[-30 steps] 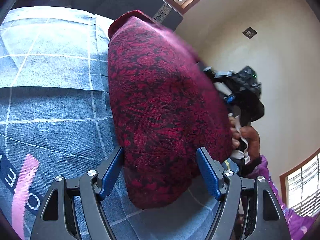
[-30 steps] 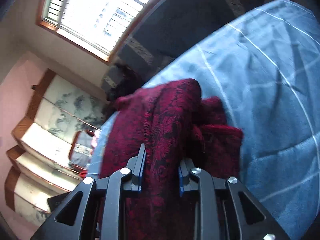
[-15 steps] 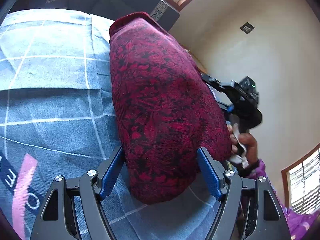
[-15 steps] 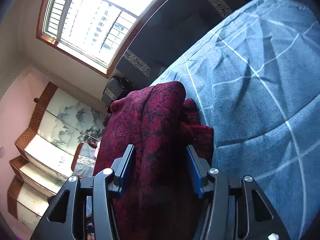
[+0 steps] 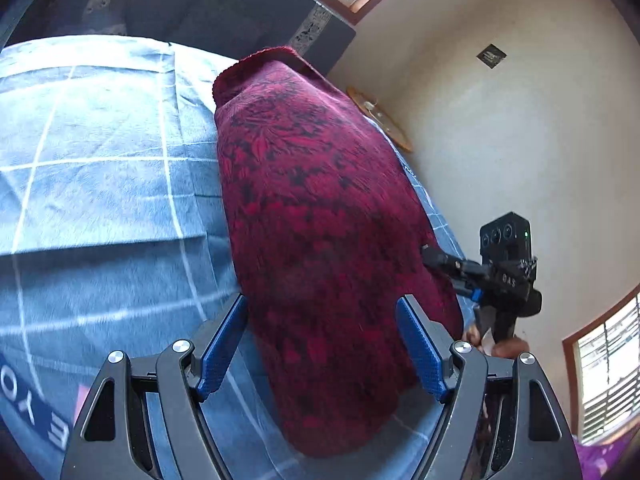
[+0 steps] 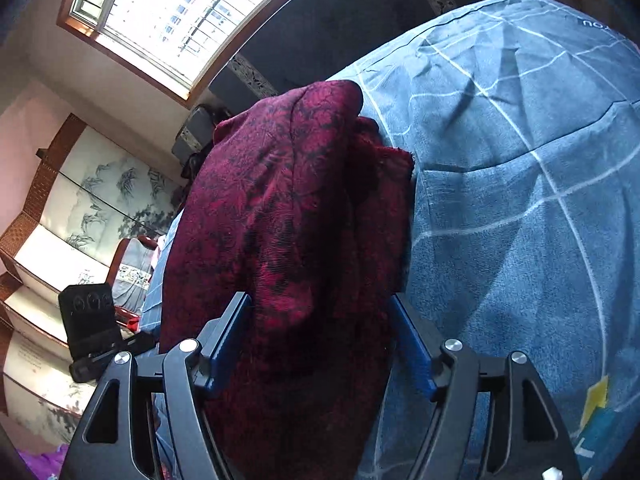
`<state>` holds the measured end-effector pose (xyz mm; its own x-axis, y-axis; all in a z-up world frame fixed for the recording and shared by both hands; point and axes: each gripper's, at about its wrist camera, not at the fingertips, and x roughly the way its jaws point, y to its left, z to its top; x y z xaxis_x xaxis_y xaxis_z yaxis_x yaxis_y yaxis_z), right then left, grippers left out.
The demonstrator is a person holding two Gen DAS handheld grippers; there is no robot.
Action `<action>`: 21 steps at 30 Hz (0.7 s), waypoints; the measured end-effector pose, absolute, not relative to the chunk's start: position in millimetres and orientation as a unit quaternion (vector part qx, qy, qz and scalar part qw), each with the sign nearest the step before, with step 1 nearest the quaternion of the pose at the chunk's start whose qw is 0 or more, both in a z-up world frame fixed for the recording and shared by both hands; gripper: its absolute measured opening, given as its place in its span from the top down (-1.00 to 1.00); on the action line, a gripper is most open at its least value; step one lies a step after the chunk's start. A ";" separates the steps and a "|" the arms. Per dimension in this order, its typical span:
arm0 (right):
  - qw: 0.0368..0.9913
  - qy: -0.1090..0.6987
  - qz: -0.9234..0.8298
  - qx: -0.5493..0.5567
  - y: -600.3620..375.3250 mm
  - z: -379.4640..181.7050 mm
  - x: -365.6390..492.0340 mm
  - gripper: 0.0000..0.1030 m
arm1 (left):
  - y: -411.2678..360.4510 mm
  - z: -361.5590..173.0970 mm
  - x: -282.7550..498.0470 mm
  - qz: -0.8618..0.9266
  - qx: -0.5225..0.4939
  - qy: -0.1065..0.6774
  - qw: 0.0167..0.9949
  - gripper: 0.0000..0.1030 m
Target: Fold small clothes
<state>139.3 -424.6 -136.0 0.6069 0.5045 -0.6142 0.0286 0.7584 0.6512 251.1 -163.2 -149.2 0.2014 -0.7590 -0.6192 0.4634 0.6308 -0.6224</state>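
Now that the right gripper [image 6: 322, 344] has spread its jaws wide like the left gripper [image 5: 322, 350], the red garment [image 5: 320, 240] lies released mid-frame on the bed [image 5: 100, 184], so this fold seems finished.

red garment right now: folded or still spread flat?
Folded. The red garment lies on the blue bedspread as a narrow bundle; the right wrist view shows stacked layers along its right edge. How many folds: cannot tell.
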 end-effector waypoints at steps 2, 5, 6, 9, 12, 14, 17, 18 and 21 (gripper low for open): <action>0.832 0.423 0.151 0.325 -424.8 -140.7 142.7 -0.44 | -169.9 -155.1 265.3 -0.418 -0.156 0.501 0.741 -0.49; 0.824 0.427 0.177 0.327 -420.6 -147.0 147.5 -0.55 | -178.7 -160.6 280.9 -0.443 -0.168 0.513 0.716 -0.62; 0.823 0.431 0.181 0.323 -418.6 -148.9 148.6 -0.57 | -179.8 -163.0 286.8 -0.446 -0.172 0.516 0.711 -0.64; 0.821 0.432 0.199 0.316 -414.3 -151.7 151.7 -0.64 | -181.3 -167.6 300.6 -0.469 -0.201 0.523 0.683 -0.81; 0.819 0.430 0.208 0.318 -410.6 -153.9 156.6 -0.65 | -182.9 -169.2 307.8 -0.464 -0.216 0.525 0.680 -0.89; 0.816 0.431 0.208 0.324 -410.3 -155.6 161.2 -0.66 | -187.0 -171.1 305.9 -0.445 -0.199 0.535 0.690 -0.89; 0.818 0.432 0.205 0.320 -404.8 -156.1 163.3 -0.59 | -196.5 -175.5 302.1 -0.432 -0.166 0.543 0.701 -0.89; 0.819 0.432 0.203 0.319 -402.9 -156.5 163.3 -0.52 | -198.8 -173.4 298.5 -0.429 -0.151 0.537 0.710 -0.88; 0.815 0.437 0.198 0.323 -400.8 -163.3 161.0 -0.08 | -202.7 -166.7 291.7 -0.410 -0.111 0.527 0.736 -0.59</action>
<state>161.0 -400.8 -163.3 0.5388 0.6060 -0.5852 -0.0403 0.7124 0.7006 291.7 -202.7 -166.7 0.1074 -0.7213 -0.6843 0.4862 0.6385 -0.5967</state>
